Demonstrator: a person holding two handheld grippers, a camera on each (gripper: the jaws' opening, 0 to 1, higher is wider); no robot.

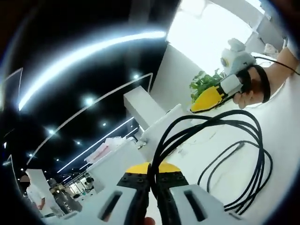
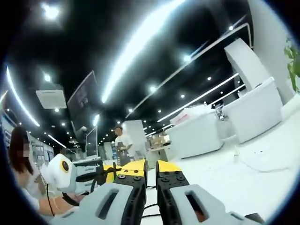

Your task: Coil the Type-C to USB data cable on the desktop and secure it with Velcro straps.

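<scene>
The black data cable [image 1: 255,154] hangs in several loose loops over the white desktop [image 1: 286,140]. One plug end [image 1: 241,145] dangles inside the loops. My left gripper [image 1: 150,172] is shut on the gathered strands where the loops meet. Up and to the right, a hand holds my right gripper [image 1: 202,104], with its yellow tips together just above the top strand; I cannot tell whether they touch it. In the right gripper view, my right gripper [image 2: 150,169] is shut with nothing visible between its tips. To its left are the left gripper [image 2: 110,171] and a bit of cable [image 2: 99,175].
White counters [image 2: 253,115] and a white block [image 1: 143,105] stand beyond the desk. A green plant [image 1: 204,84] grows at the desk's far side. A standing person in white [image 2: 123,143] is far off, and another person [image 2: 18,161] is close at the left.
</scene>
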